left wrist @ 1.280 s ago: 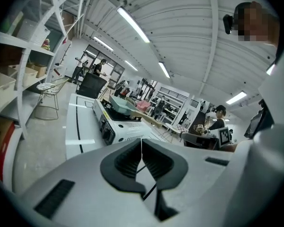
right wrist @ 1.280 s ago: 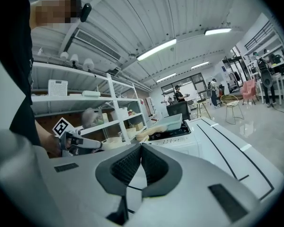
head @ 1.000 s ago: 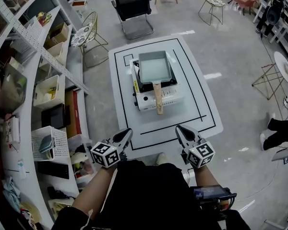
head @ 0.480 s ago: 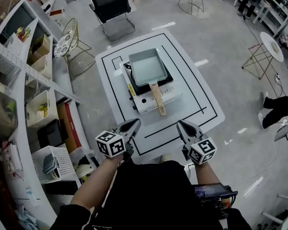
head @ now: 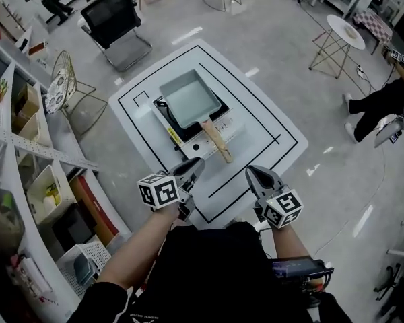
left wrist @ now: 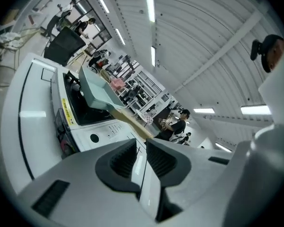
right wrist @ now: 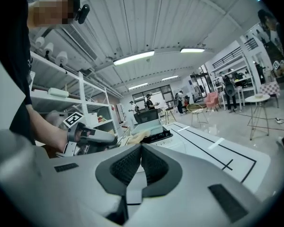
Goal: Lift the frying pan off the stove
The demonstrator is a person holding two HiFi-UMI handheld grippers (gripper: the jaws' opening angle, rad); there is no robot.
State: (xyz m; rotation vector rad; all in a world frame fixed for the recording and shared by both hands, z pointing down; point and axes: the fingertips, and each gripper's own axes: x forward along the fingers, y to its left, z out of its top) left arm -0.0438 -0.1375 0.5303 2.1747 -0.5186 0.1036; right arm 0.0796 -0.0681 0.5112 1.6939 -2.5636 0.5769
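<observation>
A square pale-green frying pan [head: 189,98] with a wooden handle [head: 217,141] sits on a white portable stove [head: 200,130] on a low white table [head: 269,123]. In the left gripper view the pan [left wrist: 95,89] and stove [left wrist: 92,126] lie ahead. My left gripper [head: 194,166] hovers just short of the handle's near end; its jaws are opening, a narrow gap between them and nothing in it. To the right, my right gripper [head: 253,175] is shut and empty. It sees the pan [right wrist: 149,126] from a distance.
Shelving with bins [head: 34,147] runs along the left. A black office chair [head: 113,25] and wire chairs [head: 67,89] stand beyond the table. A round side table [head: 340,36] and a person [head: 384,103] are at the right.
The view has closed in on the table and turned. Both grippers have moved forward toward the stove, the left now near the pan handle's end. The left jaws have parted slightly.
</observation>
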